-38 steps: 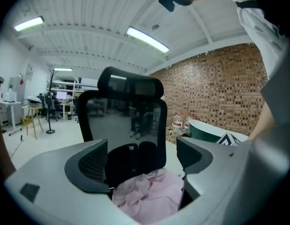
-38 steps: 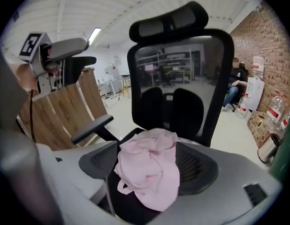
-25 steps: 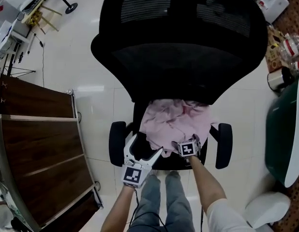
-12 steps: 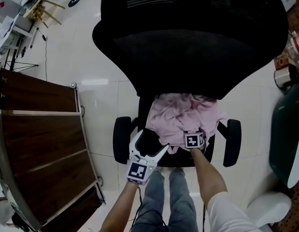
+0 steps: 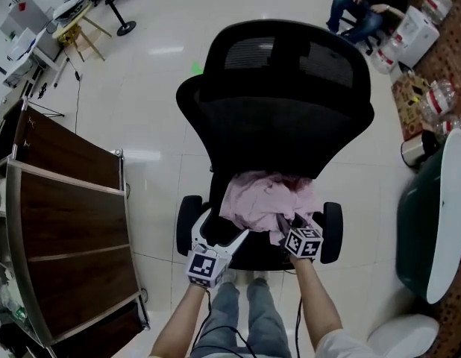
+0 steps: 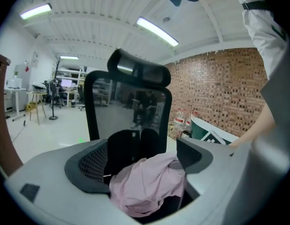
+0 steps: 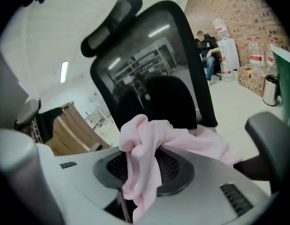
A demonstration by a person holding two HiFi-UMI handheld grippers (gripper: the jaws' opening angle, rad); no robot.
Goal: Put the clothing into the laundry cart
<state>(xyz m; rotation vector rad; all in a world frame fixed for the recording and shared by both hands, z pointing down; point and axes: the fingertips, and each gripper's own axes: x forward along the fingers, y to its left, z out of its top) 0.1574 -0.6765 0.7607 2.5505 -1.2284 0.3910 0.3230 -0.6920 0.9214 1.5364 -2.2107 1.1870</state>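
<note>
Overhead, head view: looking steeply down on a black office chair (image 5: 275,110) on a pale tiled floor (image 5: 148,103).
Pink clothing (image 5: 262,198): bunched on the chair's seat, up against the foot of the mesh backrest, between the two armrests.
Left gripper (image 5: 225,224): at the seat's front-left edge, just beside the cloth, jaws spread in a wide V.
Right gripper (image 5: 289,224): at the heap's front-right edge, tips buried in the fabric, marker cube facing up.
Wood-panelled unit (image 5: 66,222): metal-framed, to the left of the chair, well apart from it.
Legs in jeans (image 5: 245,315): at the bottom edge, just behind the seat front.

Left gripper view: looking along two released jaws, wide apart and clamping nothing.
Gap between jaws: shows the pink heap (image 6: 147,184) lying low on the seat; touching either pad or not, cannot tell.
Beyond: backrest and headrest standing upright, brick wall (image 6: 220,93) to the right.

Right gripper view: looking along jaws clenched on a fold of the pink cloth (image 7: 140,168).
Fabric: rising out of the jaws in a twisted ridge, draped over the dark ribbed pad, trailing back to the rest of the heap on the seat.
Beyond: backrest tilted across the frame, wood panels low at the left.
</note>
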